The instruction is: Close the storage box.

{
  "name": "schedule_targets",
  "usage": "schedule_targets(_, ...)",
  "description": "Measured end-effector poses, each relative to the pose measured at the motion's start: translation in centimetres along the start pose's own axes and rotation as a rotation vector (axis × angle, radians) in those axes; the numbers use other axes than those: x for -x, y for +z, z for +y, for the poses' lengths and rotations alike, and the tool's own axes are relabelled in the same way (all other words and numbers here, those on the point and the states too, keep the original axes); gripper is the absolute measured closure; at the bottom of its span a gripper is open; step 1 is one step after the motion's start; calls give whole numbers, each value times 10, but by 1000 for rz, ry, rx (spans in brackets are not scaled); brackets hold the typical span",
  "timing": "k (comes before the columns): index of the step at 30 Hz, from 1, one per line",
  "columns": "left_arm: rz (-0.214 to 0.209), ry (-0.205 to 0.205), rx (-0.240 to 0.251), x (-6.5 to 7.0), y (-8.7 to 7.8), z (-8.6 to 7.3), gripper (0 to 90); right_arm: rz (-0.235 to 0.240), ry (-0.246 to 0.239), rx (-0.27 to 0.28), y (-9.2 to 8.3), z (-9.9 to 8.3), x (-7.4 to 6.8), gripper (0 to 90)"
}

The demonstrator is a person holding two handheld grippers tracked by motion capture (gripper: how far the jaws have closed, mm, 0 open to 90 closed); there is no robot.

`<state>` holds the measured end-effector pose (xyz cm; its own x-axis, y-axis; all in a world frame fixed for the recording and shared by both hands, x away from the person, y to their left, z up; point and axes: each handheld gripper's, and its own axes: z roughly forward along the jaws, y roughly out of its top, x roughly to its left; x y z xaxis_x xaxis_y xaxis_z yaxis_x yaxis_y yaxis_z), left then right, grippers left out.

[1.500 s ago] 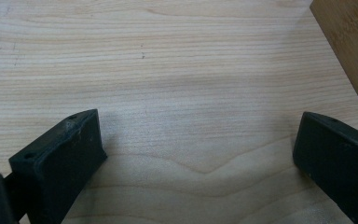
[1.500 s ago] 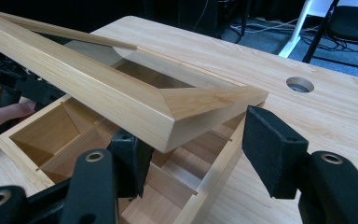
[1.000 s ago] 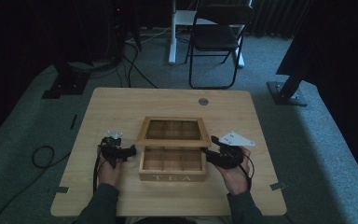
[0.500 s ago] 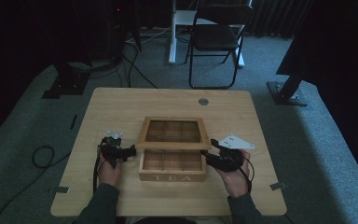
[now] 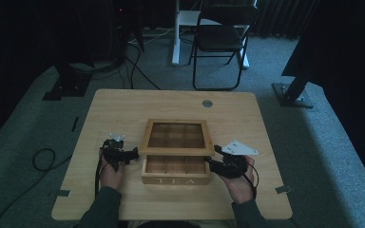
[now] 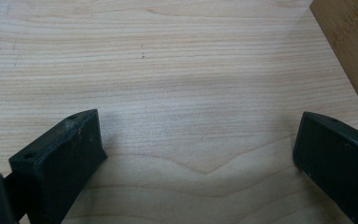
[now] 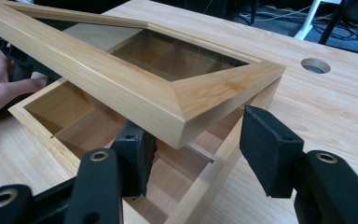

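Wooden tea box (image 5: pixel 176 170) at the near middle of the light wood table (image 5: pixel 123 109), "TEA" lettered on its front wall, empty compartments inside. Glass-paned lid (image 5: pixel 176 137) raised partway and tilted back over the box, near corner jutting out in the right gripper view (image 7: pixel 214 100). Right gripper (image 5: pixel 215 165) at the box's right side, jaws apart, one under the lid's corner and one outside it, possibly without contact. Left gripper (image 5: pixel 132 154) just beside the box's left side, jaws spread wide over bare tabletop (image 6: pixel 177 84). Round grommet hole (image 5: pixel 207 103) toward the far edge. Folding chair (image 5: pixel 221 40) on grey carpet beyond.
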<state>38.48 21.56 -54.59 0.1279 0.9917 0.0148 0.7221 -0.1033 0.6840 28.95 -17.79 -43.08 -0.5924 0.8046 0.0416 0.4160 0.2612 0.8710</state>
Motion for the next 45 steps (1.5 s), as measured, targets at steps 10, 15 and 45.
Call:
schedule_targets(10, 0, 0, 1, 0, 0, 0, 16, 10, 13, -4, 0, -7, -3, 452)
schedule_targets(15, 0, 0, 1, 0, 0, 0, 16, 20, 12, -10, 2, -11, -4, 451)
schedule_targets(45, 0, 0, -1, 0, 0, 0, 16, 38, 25, -35, 9, -40, -10, 450)
